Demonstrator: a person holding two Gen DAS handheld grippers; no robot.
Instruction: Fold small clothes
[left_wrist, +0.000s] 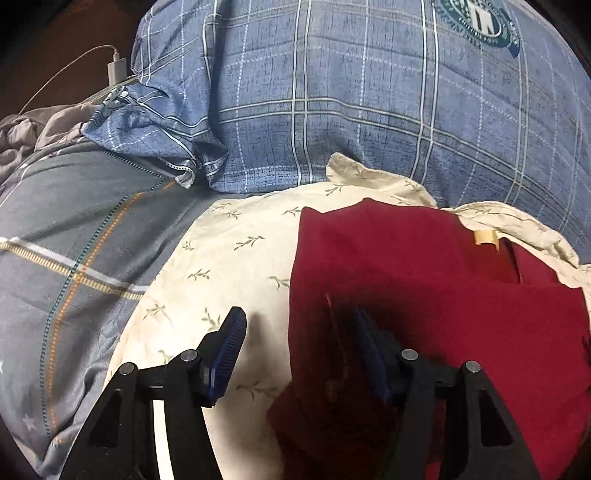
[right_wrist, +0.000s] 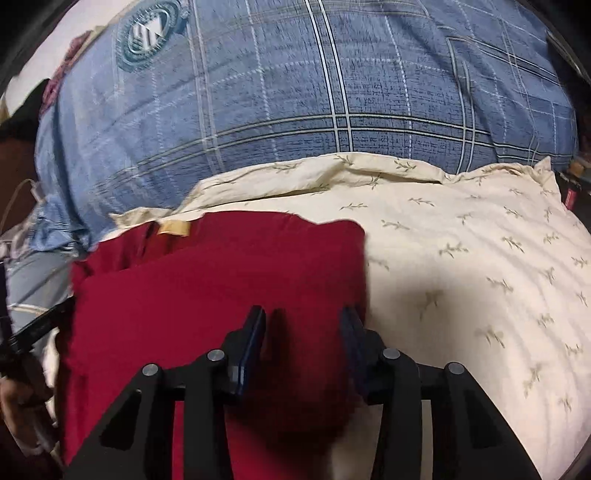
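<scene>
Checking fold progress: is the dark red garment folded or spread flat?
Folded: the dark red fabric garment has one layer doubled over another, with the tan neck label peeking beyond the upper layer's edge.

Bedroom: plaid pillow (left_wrist: 369, 110), leaf-print pillow (right_wrist: 461, 258), bedding.

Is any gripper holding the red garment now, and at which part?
Neither: left gripper straddles the red garment's edge, right gripper is over it, jaws open.
</scene>
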